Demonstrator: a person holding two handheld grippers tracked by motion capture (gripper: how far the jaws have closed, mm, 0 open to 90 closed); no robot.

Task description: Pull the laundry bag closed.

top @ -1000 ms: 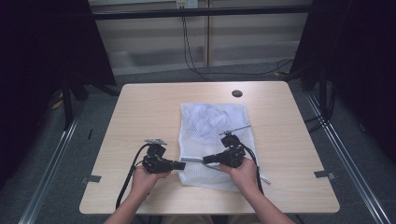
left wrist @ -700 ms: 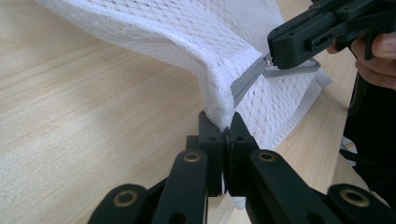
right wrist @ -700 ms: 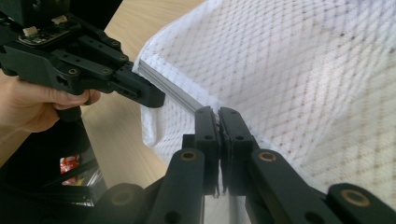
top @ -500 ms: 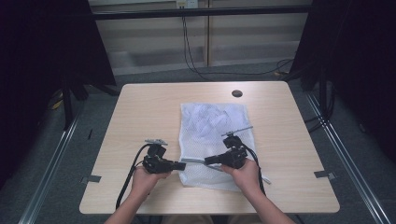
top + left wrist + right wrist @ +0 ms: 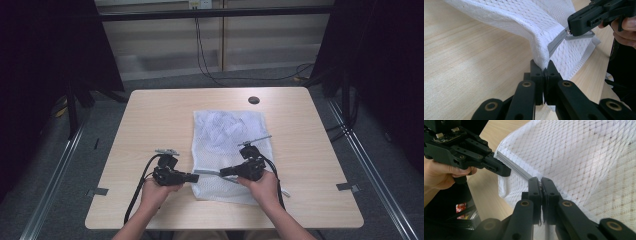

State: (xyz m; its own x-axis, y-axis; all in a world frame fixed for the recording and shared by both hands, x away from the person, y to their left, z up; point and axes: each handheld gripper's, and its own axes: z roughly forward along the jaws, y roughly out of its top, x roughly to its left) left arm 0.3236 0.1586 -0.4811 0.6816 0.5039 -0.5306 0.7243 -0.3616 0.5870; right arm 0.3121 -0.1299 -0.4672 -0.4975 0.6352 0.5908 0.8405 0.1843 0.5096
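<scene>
Left gripper clamped shut on the mesh bag's near left edge, pinching the white net where the grey zipper starts. Right gripper closed tight just beside it, gripping the zipper's slider end, jaws pointing left toward the other. Zipper stretched between the two. Bag spread flat on the table, running from both grippers toward the far side, right of centre.

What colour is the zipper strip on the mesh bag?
Grey, on a white mesh bag; the zipper strip shows best in the left gripper view.
</scene>
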